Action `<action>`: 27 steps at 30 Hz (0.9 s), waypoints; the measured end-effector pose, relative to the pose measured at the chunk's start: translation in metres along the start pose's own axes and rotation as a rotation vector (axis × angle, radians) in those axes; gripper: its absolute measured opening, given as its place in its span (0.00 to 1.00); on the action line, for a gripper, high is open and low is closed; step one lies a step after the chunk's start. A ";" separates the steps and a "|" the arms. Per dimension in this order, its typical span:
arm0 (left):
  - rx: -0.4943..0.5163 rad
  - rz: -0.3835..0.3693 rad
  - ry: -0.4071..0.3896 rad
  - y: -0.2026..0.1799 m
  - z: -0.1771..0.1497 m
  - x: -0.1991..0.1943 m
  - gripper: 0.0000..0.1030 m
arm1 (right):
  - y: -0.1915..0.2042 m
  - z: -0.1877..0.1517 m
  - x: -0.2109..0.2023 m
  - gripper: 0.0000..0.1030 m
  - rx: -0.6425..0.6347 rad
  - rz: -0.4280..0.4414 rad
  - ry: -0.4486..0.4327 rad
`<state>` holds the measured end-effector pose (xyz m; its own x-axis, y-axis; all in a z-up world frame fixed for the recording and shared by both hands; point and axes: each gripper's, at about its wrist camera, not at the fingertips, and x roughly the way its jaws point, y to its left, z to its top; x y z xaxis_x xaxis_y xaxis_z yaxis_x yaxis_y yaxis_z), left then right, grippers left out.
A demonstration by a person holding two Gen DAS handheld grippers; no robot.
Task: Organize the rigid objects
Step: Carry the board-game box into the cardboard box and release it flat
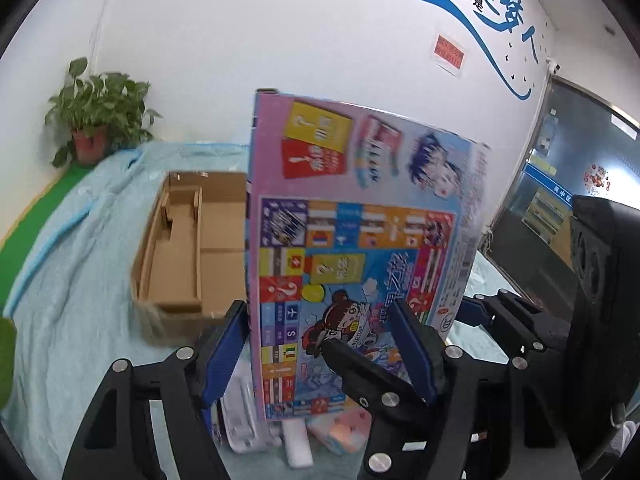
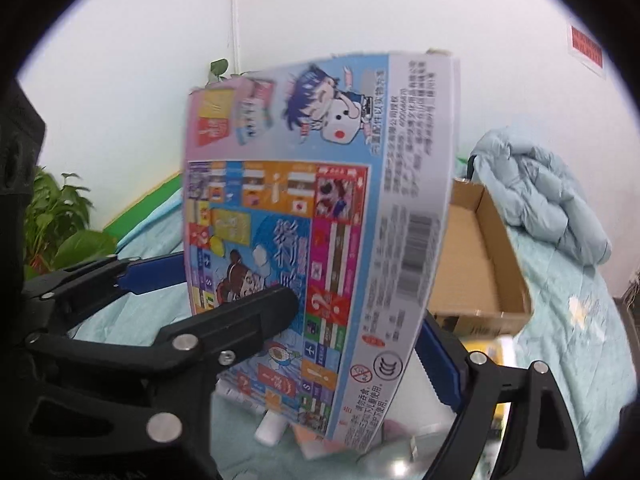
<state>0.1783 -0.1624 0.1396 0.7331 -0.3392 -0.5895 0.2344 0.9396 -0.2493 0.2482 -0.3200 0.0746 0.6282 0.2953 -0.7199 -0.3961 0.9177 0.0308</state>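
A colourful board-game box [image 1: 352,240] stands upright in the air, its printed face toward me. My left gripper [image 1: 320,344] is shut on its lower part, blue pads on both sides. My right gripper [image 2: 360,320] is also shut on the board-game box [image 2: 312,216], one finger across its face and one behind its barcode side. An open, empty cardboard box [image 1: 192,248] lies on the light blue blanket to the left behind the game box; in the right wrist view the cardboard box [image 2: 480,264] is to the right behind it.
Small items lie on the blanket below the game box: a white cylinder [image 1: 296,444] and a pink-orange pack [image 1: 344,432]. A potted plant [image 1: 96,116] stands at the far left corner. A folded blue quilt [image 2: 536,196] lies at right. A black speaker [image 1: 604,280] stands right.
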 end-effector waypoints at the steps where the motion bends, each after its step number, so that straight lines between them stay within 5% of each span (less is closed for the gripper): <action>1: 0.003 0.002 -0.002 0.001 0.008 0.004 0.66 | -0.001 0.006 0.003 0.84 0.006 0.006 0.000; 16: -0.081 0.045 0.073 0.057 0.104 0.107 0.66 | -0.025 0.080 0.090 0.84 -0.039 0.066 0.120; 27: -0.137 0.085 0.242 0.095 0.100 0.197 0.59 | -0.043 0.065 0.175 0.84 0.055 0.198 0.400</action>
<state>0.4086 -0.1355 0.0767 0.5689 -0.2762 -0.7747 0.0787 0.9559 -0.2830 0.4191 -0.2908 -0.0078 0.2309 0.3506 -0.9076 -0.4396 0.8698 0.2241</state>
